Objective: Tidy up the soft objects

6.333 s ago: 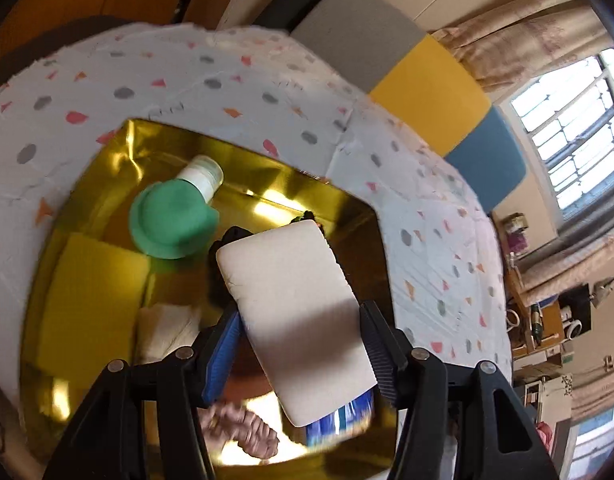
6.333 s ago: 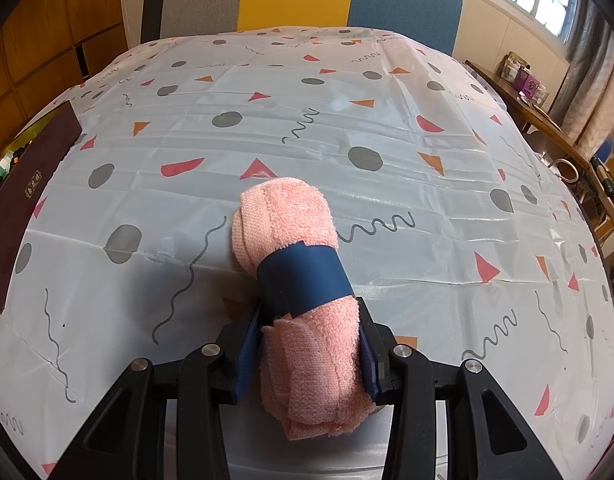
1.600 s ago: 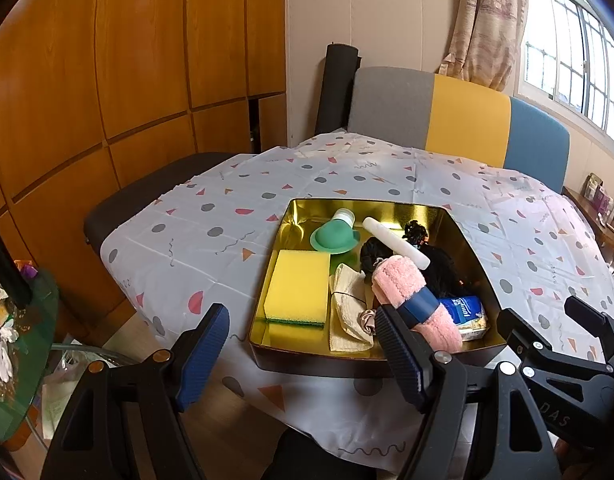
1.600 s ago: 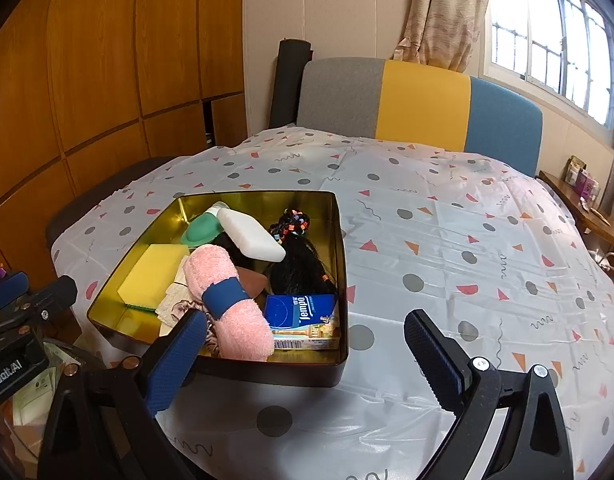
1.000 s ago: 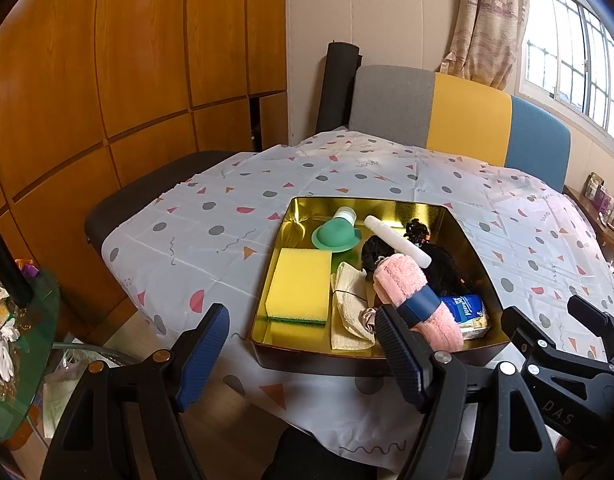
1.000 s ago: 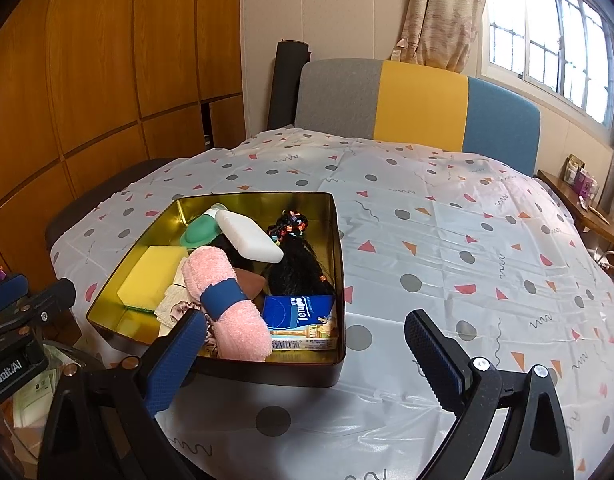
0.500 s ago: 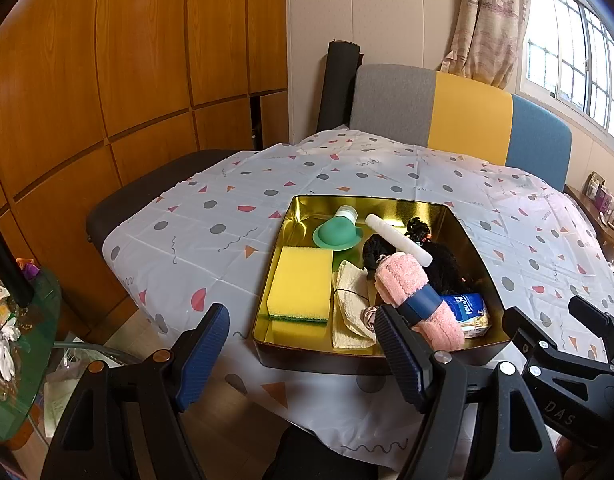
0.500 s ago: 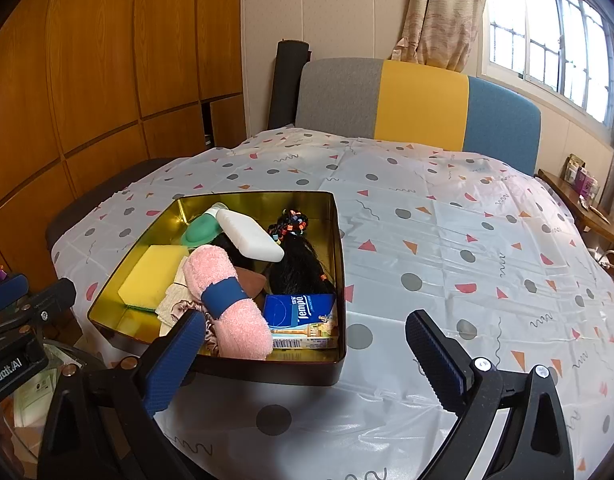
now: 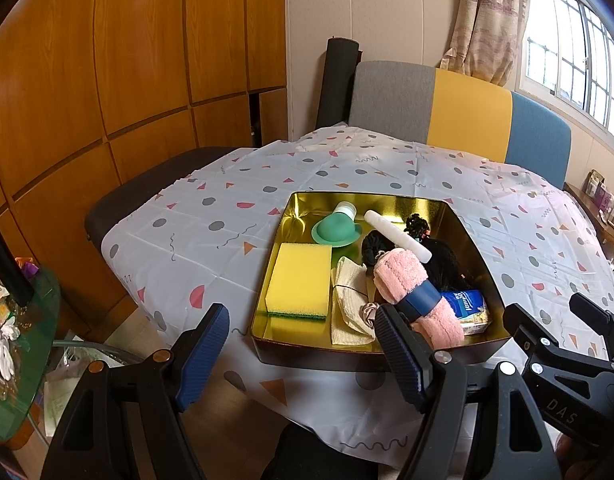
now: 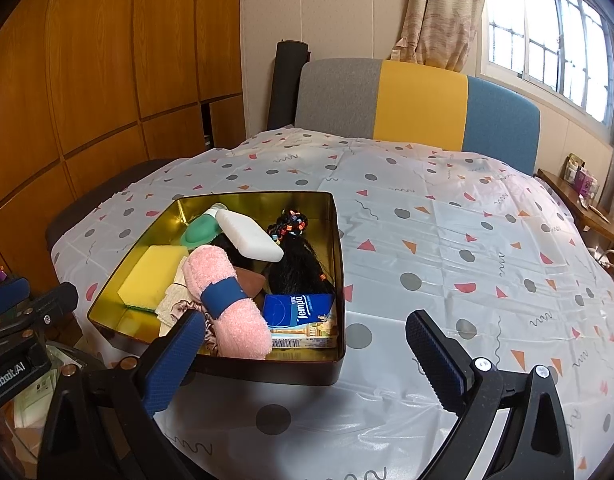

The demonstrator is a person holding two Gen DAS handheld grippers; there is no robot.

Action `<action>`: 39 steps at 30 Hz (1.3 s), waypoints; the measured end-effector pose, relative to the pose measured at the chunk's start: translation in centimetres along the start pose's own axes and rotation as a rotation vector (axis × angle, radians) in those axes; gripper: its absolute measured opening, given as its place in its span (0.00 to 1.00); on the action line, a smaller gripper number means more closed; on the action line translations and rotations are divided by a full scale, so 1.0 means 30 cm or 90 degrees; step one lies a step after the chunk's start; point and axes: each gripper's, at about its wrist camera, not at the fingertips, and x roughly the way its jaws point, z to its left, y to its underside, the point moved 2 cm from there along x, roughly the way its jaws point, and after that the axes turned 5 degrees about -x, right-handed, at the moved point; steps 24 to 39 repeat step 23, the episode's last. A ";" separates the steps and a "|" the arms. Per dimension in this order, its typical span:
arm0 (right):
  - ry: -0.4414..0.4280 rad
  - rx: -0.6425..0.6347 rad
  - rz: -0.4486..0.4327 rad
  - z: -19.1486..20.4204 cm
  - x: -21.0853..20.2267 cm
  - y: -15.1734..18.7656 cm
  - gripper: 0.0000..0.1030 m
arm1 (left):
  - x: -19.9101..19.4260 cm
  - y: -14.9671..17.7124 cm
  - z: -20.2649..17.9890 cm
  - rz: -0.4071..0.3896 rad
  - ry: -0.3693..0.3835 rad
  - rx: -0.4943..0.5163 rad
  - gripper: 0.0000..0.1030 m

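pink towel roll [image 10: 227,304] lies lengthwise toward tray [image 10: 267,372] front; both grippers [image 9: 303,356] [image 10: 307,360] gape empty.

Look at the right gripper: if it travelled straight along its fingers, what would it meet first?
Probably the patterned tablecloth just right of the gold tin; the open right gripper points past the tin's corner, though depth is uncertain.

Bare tablecloth [image 10: 467,240] beside crowded tin [image 10: 339,264]

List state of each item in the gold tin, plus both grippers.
gold tin: open, no lid
pink towel: rolled, blue band on, resting atop other items
yellow sponge: flat on tin floor
tissue pack: flat, at near wall
white bottle: lying, propped
left gripper: open, empty
right gripper: open, empty
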 end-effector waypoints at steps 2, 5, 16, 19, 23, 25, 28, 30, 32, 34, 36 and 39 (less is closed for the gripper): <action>0.000 0.000 0.000 0.000 0.001 0.000 0.98 | 0.001 0.000 -0.001 0.000 0.000 -0.001 0.74; 0.001 -0.001 0.000 0.002 0.000 0.000 0.98 | 0.000 0.000 -0.002 -0.003 -0.002 -0.003 0.74; 0.001 0.002 0.009 -0.004 0.013 0.010 0.99 | 0.015 0.001 0.000 -0.015 -0.012 0.020 0.52; 0.000 0.003 0.012 -0.007 0.019 0.012 0.99 | 0.020 -0.007 0.012 -0.020 0.002 0.011 0.50; 0.009 0.008 0.007 -0.026 0.019 0.008 0.99 | 0.029 -0.015 0.014 -0.006 0.018 0.011 0.49; 0.009 0.008 0.007 -0.026 0.019 0.008 0.99 | 0.029 -0.015 0.014 -0.006 0.018 0.011 0.49; 0.009 0.008 0.007 -0.026 0.019 0.008 0.99 | 0.029 -0.015 0.014 -0.006 0.018 0.011 0.49; 0.009 0.008 0.007 -0.026 0.019 0.008 0.99 | 0.029 -0.015 0.014 -0.006 0.018 0.011 0.49; 0.009 0.008 0.007 -0.026 0.019 0.008 0.99 | 0.029 -0.015 0.014 -0.006 0.018 0.011 0.49; 0.009 0.008 0.007 -0.026 0.019 0.008 0.99 | 0.029 -0.015 0.014 -0.006 0.018 0.011 0.49; 0.009 0.008 0.007 -0.026 0.019 0.008 0.99 | 0.029 -0.015 0.014 -0.006 0.018 0.011 0.49; 0.009 0.008 0.007 -0.026 0.019 0.008 0.99 | 0.029 -0.015 0.014 -0.006 0.018 0.011 0.49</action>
